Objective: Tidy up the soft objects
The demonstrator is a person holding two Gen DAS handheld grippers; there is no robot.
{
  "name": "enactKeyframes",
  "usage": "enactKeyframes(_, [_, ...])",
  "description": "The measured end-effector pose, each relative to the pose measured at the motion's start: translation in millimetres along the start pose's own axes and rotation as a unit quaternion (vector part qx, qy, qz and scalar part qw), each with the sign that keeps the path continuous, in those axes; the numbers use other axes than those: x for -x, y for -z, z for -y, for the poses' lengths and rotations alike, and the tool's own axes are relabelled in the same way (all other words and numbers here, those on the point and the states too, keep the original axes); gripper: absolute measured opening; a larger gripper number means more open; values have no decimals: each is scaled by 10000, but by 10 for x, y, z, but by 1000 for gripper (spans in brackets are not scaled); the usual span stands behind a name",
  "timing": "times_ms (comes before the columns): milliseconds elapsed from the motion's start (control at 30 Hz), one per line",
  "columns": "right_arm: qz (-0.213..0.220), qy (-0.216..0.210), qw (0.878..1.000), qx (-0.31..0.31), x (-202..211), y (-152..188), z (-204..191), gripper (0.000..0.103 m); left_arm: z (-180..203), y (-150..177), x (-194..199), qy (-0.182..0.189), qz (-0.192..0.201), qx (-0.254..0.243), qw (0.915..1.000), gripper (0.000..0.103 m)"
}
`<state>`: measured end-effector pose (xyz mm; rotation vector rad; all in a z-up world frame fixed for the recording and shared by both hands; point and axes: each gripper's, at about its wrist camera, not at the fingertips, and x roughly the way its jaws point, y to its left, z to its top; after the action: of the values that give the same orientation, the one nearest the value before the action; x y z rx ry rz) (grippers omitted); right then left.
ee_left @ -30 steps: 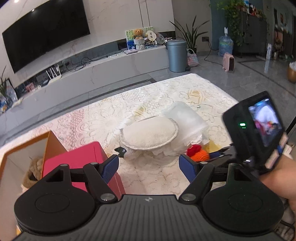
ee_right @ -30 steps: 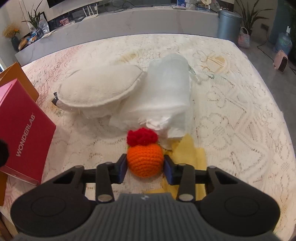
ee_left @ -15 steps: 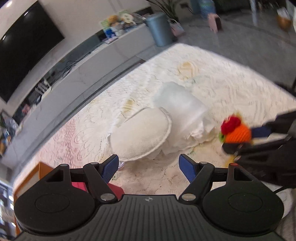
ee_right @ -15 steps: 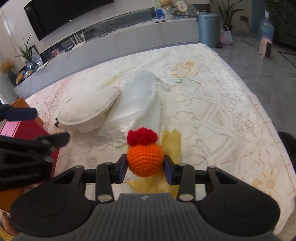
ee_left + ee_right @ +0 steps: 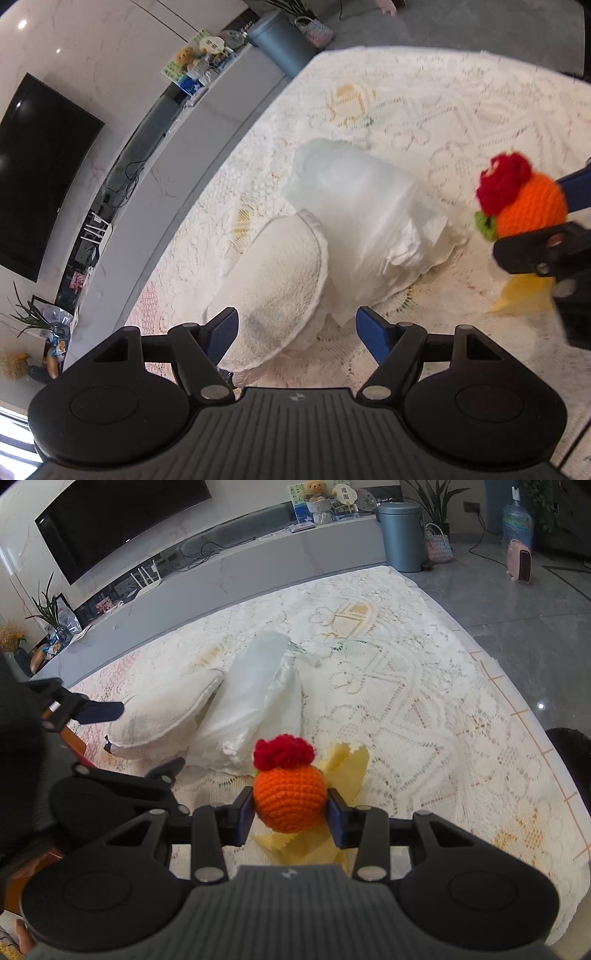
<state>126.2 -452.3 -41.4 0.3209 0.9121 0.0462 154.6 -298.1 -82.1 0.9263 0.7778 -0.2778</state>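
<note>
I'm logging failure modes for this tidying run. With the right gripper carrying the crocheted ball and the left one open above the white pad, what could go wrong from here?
1. The right gripper pinches the round crocheted ball only at its sides, so it could squirt out.
2. The left gripper, open over the round white pad, might also snag the plastic-wrapped bundle touching it.
3. The lace tablecloth could catch a fingertip.

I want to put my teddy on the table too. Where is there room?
Bare lace tablecloth lies right of the plastic-wrapped bundle, out to the table's edge. The left side is crowded: round white cushion, bundle, yellow cloth and both grippers.
</note>
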Motion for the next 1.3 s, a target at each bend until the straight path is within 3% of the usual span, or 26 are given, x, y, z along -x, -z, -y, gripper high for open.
enactKeyframes(67, [-12, 5, 10000, 11, -9, 3, -1, 41, -18, -10, -76, -95, -89, 58, 9999, 81])
enactKeyframes(133, [-17, 30, 10000, 47, -9, 6, -16, 41, -100, -15, -146, -93, -241, 340, 9991, 62])
enactKeyframes(200, [-15, 29, 10000, 27, -16, 1, -6, 41, -218, -8, -189, 67, -301, 746, 9967, 53])
enactKeyframes(433, [-47, 80, 10000, 35, -29, 8, -9, 41, -435, 54, 107, 31, 168, 1197, 9927, 18])
enactKeyframes(533, [-37, 61, 9999, 100, -25, 10, -34, 41, -585, 112, 293, 164, 387, 1539, 9872, 14])
enactKeyframes(767, [-27, 42, 9998, 216, -5, 36, -86, 41, -993, 304, 801, 369, 1137, 2373, 9641, 6])
enactKeyframes(933, [-35, 7, 9997, 252, -17, 38, -94, 41, -1215, 461, 1048, 837, 1434, 2813, 9452, 5])
enactKeyframes(1067, [-71, 4, 9995, 301, -40, 47, -110, 41, -1267, 525, 1121, 1194, 1447, 2846, 9401, 5])
enactKeyframes(1167, [-77, 8, 9995, 315, -47, 47, -120, 41, -1247, 566, 1144, 1196, 1405, 2817, 9416, 5])
enactKeyframes(1300, [-53, -25, 9996, 288, -42, 46, -100, 41, -1248, 683, 1291, 1227, 1638, 2978, 9324, 5])
